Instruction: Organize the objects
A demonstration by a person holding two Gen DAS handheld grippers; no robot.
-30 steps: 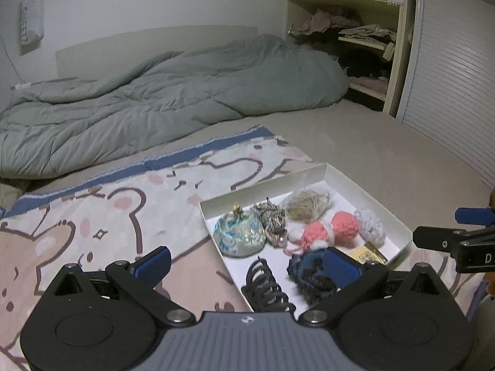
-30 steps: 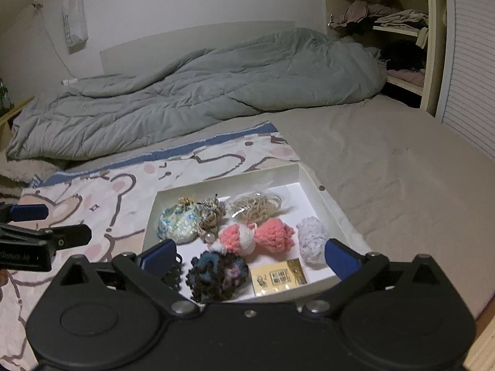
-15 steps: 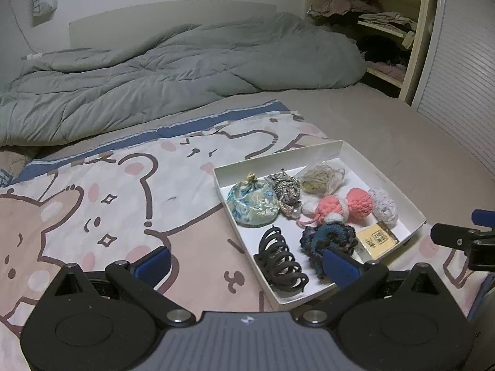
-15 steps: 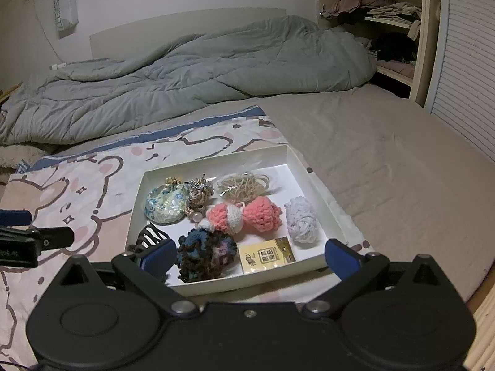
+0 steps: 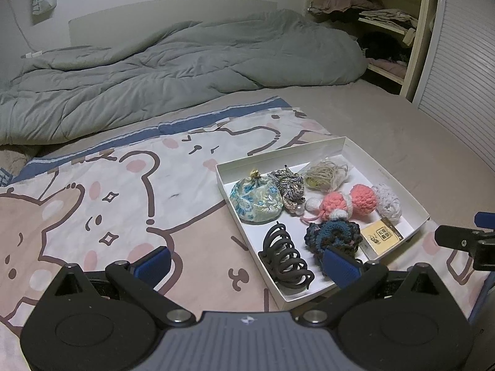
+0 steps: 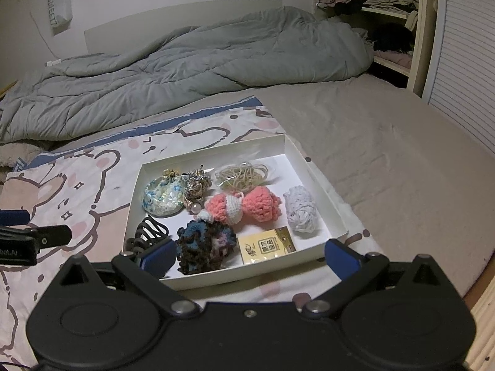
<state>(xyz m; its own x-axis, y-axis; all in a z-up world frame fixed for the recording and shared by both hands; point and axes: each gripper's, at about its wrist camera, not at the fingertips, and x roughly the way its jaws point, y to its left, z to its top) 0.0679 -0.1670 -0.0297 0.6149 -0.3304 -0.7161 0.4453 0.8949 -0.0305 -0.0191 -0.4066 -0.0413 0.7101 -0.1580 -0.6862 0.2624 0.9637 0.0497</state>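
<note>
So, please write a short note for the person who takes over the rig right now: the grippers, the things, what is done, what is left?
Left gripper: open, empty, hovering before the white box.
Right gripper: open, empty, at the box's near edge.
Inside the box: black claw clip, dark crochet scrunchie, floral pouch, pink crochet piece, yellow card, white yarn ball.
Done: all visible items lie boxed.
Left: nothing visible outside.

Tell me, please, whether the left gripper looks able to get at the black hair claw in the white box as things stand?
Probably yes. The black hair claw lies uncovered in the near corner of the white box, nothing on it; the left gripper is open and empty. Only the low wall intervenes.
</note>
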